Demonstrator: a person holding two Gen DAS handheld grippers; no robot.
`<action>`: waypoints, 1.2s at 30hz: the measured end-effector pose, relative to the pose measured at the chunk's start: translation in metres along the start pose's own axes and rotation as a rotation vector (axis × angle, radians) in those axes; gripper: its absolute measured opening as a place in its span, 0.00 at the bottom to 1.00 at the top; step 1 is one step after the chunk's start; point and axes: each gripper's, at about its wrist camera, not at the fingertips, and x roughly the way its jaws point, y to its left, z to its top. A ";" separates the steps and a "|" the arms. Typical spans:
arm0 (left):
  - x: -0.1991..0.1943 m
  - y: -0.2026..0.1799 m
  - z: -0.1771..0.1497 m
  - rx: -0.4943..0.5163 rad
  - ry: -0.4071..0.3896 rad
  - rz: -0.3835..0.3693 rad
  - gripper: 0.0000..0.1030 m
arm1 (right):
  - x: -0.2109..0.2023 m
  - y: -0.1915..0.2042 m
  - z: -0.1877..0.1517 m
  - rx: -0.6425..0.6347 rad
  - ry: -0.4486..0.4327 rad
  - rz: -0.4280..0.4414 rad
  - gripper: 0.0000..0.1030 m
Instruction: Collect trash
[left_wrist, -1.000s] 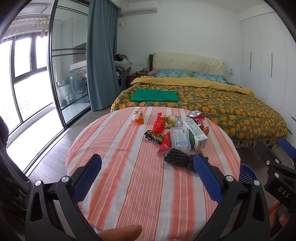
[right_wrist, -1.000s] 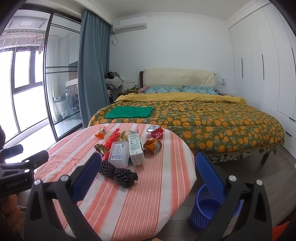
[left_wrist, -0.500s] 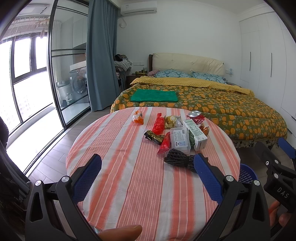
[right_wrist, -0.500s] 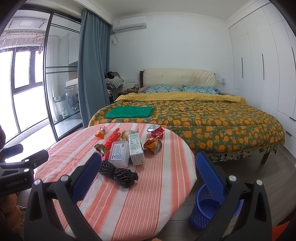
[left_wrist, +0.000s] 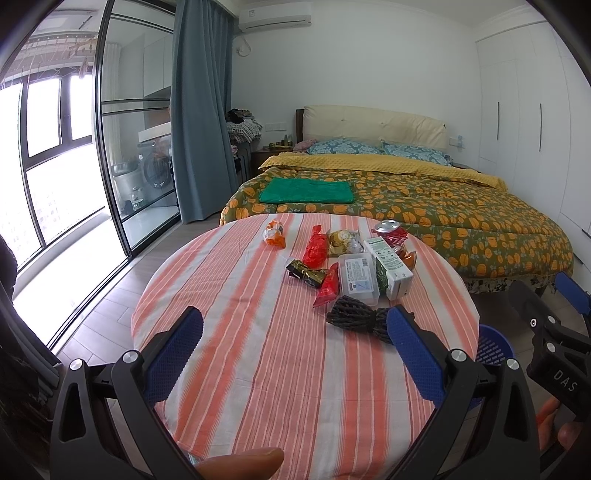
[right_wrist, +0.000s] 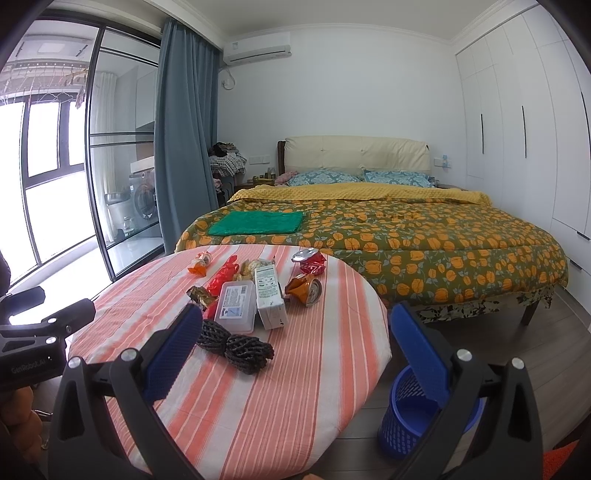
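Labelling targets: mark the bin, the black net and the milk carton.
bin (right_wrist: 408, 424): right wrist view, mesh wall.
black net (right_wrist: 236, 345): right wrist view, middle of the bundle.
milk carton (left_wrist: 389, 264): left wrist view, top face.

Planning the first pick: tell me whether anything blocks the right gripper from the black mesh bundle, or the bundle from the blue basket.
Nothing visible does. The right gripper, jaws open, faces the black mesh bundle, the nearest item on the table. The blue basket stands on the floor beside the table, its top open.
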 end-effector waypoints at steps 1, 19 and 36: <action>0.000 0.000 0.000 -0.001 0.000 0.000 0.96 | 0.000 0.000 0.000 0.000 -0.001 0.000 0.96; -0.001 -0.002 0.001 0.001 -0.003 -0.002 0.96 | 0.000 0.000 0.000 0.001 0.000 0.000 0.96; 0.020 0.007 -0.006 0.023 0.049 -0.029 0.96 | 0.013 -0.016 -0.002 -0.021 0.031 0.039 0.95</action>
